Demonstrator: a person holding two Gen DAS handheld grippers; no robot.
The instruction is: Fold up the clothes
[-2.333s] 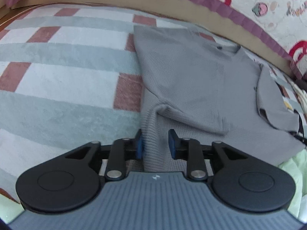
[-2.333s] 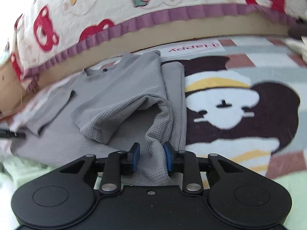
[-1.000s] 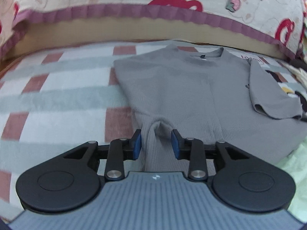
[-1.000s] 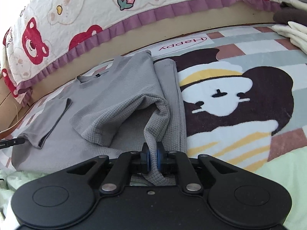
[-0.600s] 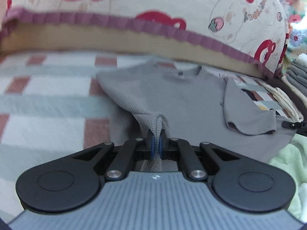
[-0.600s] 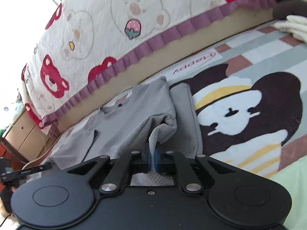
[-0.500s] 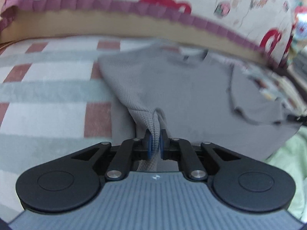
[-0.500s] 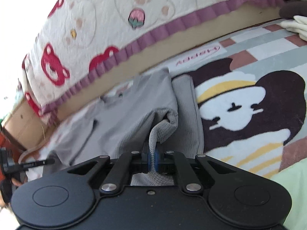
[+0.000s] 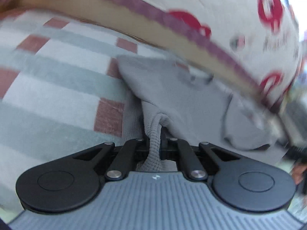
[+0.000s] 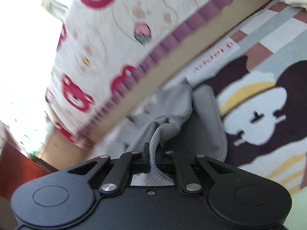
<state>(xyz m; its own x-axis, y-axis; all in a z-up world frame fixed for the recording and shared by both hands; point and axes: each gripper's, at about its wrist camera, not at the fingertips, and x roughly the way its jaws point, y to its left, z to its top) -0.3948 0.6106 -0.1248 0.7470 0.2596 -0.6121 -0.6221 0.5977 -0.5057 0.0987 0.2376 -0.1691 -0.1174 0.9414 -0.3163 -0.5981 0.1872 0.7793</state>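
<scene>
A grey waffle-knit shirt lies on a patterned blanket, with its sleeves folded in. My left gripper is shut on the shirt's lower hem, which bunches up between the fingers. My right gripper is shut on the hem at the shirt's other side, and the cloth rises from the blanket into the jaws. Both views are blurred by motion. The collar points towards the headboard.
A blanket with grey, white and red checks and a brown bear picture covers the bed. A padded headboard cover with red bears and a purple frill stands behind. Pale folded clothes lie at the far right.
Both grippers closed on the shirt's hem about a second ago. They have since lifted it and carried it towards the collar, and the views have tilted.
</scene>
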